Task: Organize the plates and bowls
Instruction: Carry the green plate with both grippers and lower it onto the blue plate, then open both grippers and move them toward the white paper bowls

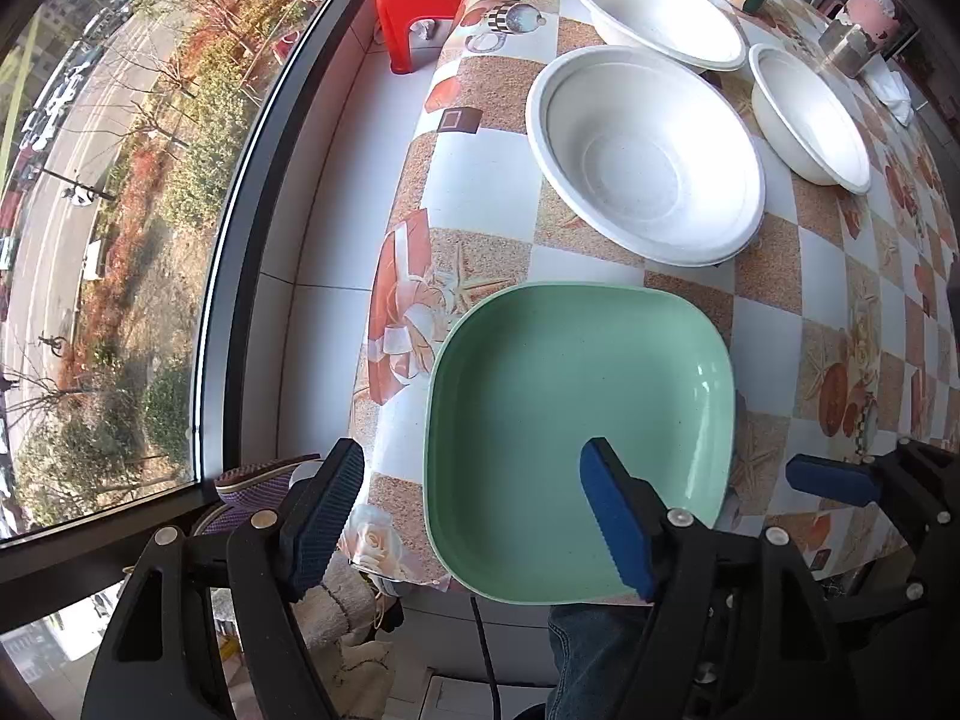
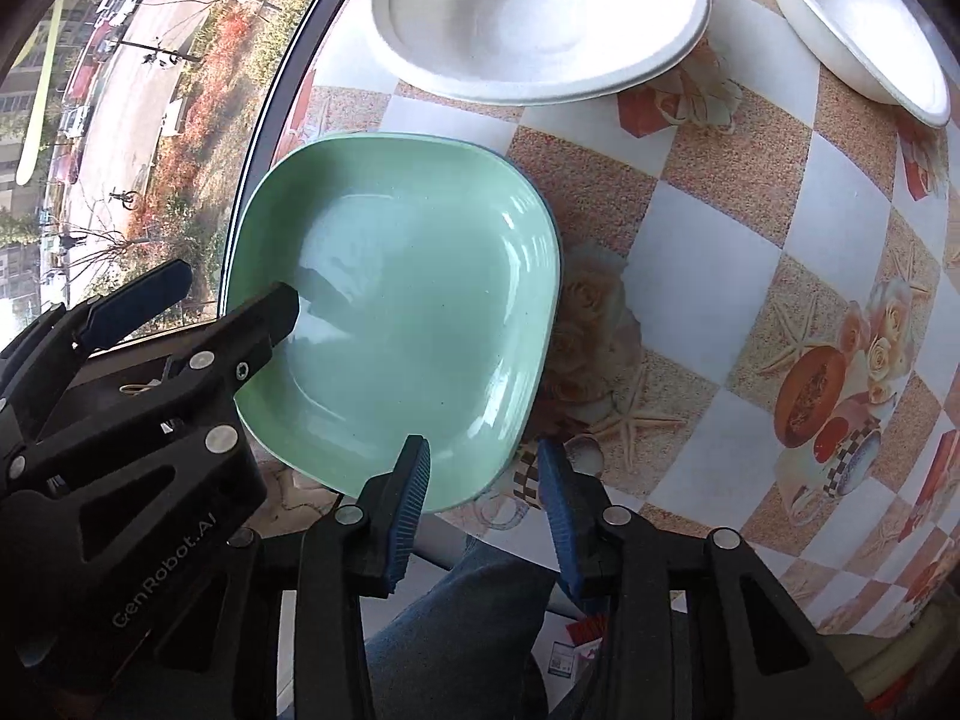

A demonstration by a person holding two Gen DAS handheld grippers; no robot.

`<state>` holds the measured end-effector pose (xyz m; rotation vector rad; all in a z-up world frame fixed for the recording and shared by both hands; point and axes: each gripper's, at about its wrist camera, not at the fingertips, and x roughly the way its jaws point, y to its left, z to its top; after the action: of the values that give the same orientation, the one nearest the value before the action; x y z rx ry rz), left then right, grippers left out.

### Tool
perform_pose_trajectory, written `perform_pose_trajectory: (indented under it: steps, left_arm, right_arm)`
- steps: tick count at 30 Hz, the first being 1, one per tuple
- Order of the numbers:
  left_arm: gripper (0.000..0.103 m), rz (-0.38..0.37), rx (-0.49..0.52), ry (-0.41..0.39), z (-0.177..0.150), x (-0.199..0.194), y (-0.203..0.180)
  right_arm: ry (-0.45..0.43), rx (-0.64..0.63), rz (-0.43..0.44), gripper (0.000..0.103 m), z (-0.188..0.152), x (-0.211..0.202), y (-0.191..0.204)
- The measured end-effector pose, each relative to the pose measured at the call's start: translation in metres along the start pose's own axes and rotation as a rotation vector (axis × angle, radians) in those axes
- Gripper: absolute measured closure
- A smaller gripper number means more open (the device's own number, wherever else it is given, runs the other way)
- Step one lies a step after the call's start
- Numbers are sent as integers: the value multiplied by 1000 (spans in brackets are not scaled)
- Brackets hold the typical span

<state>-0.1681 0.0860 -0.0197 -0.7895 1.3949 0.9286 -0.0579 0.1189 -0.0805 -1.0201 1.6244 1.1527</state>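
Green square plate [image 1: 576, 420] sits at the table's [image 1: 774, 294] near left edge, overhanging it slightly, with three white bowls beyond. Both tools, left tool [image 1: 474, 516] and right tool [image 2: 483, 510], are spread, pinching nothing. Best to pinch the near rim squarely before lifting, so the plate doesn't tip off.

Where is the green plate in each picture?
Left wrist view: green plate sits low in the middle, at the table's near edge.
Right wrist view: green plate sits left of centre, by the window.
Shared landmark: the big white bowl just beyond it.
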Motion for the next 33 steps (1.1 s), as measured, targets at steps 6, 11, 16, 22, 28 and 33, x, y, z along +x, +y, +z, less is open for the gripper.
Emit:
perform_pose_trajectory:
  steps: [6,11,16,22,28,33]
  left_arm:
    - [22,-39,-64,-19,-4,-8,4]
    - [22,-62,-55,-16,-8,-11,-5]
    - [21,-88,-21,-18,-10,-16,-21]
    - [21,-111,58,-41,-4,-25,-41]
    - [21,-125,103,-52,2,-32,-57]
    - [21,-143,137,-35,2,-31,-74]
  right_arm:
    - [-64,-16,-34,13,-1,-19,-14]
    - [-64,67,-35,12,-28,-34,-52]
    - [-52,189,-4,12,-43,-37,-82]
    - [-92,275,18,12,-48,-56,-101]
    - [-111,300,24,13,-62,-63,-120]
    - [-100,335,26,13,-73,-63,-135]
